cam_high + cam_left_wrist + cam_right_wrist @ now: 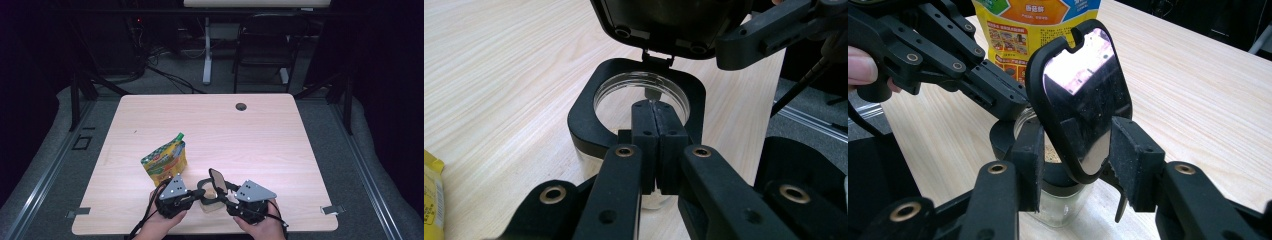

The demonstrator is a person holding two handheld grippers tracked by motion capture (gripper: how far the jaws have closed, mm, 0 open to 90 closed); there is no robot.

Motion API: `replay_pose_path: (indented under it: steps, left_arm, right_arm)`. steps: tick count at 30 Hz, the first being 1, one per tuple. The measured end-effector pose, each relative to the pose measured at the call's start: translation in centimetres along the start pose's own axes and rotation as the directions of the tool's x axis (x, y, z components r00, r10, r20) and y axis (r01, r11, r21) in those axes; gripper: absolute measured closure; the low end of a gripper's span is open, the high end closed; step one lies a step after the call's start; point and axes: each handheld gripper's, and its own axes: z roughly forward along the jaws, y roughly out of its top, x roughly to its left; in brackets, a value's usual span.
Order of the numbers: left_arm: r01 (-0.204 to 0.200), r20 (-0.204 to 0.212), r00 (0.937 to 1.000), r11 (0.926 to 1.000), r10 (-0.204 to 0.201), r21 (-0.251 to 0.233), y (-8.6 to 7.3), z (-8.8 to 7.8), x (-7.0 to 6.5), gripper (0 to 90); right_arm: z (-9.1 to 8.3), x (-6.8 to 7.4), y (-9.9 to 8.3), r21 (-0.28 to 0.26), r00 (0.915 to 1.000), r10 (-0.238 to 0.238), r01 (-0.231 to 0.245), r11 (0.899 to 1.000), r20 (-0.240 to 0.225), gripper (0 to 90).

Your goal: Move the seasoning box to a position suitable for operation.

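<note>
Jaws: left gripper (655,131) pinches the clear glass jar's black collar (589,125); right gripper (1075,150) brackets its raised black glossy lid (1080,95), lower centre, near the wooden counter (280,145) edge.

A lab or recording studio: a pale wooden counter (250,135) stands alone amid black curtains (385,55), grey carpet (170,82) with metal floor rails (45,175), loose cables (160,70), and a folding chair (262,45) well beyond the fingers.
</note>
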Motion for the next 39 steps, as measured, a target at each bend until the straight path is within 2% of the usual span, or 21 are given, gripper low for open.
replay_pose_path:
  steps: [8,17,26,32,35,39]
  left_arm:
    - [0.002,0.000,1.0000,1.0000,-0.002,-0.001,0.0,0.0,0.0,89.2]
    - [0.001,-0.003,1.0000,1.0000,-0.001,0.003,0.0,0.0,0.0,89.2]
    - [-0.001,-0.003,1.0000,1.0000,0.001,0.004,0.0,0.0,0.0,89.2]
    - [0.001,-0.003,1.0000,1.0000,-0.001,0.004,0.0,0.0,0.0,89.1]
    - [0.001,0.001,1.0000,1.0000,-0.001,0.003,0.0,0.0,0.0,89.2]
    - [-0.002,0.001,1.0000,1.0000,0.002,-0.001,0.0,0.0,-0.2,89.2]
  right_arm:
    - [-0.4,-0.3,0.0,-0.004,0.9999,0.013,-0.013,1.000,0.005,60.3]
    - [-1.1,-0.6,-0.2,-0.007,0.9994,0.032,-0.031,0.999,0.015,66.4]
    - [-1.6,-1.0,-0.4,-0.006,0.9983,0.048,-0.048,0.999,0.032,67.9]
    - [-1.8,-1.5,-0.5,0.002,0.9944,0.102,-0.102,0.995,0.025,68.0]
    - [-1.9,-1.8,-0.6,0.009,0.9897,0.142,-0.142,0.990,0.020,69.7]
    - [-2.0,-2.0,-0.7,0.016,0.9873,0.157,-0.157,0.987,0.023,72.8]
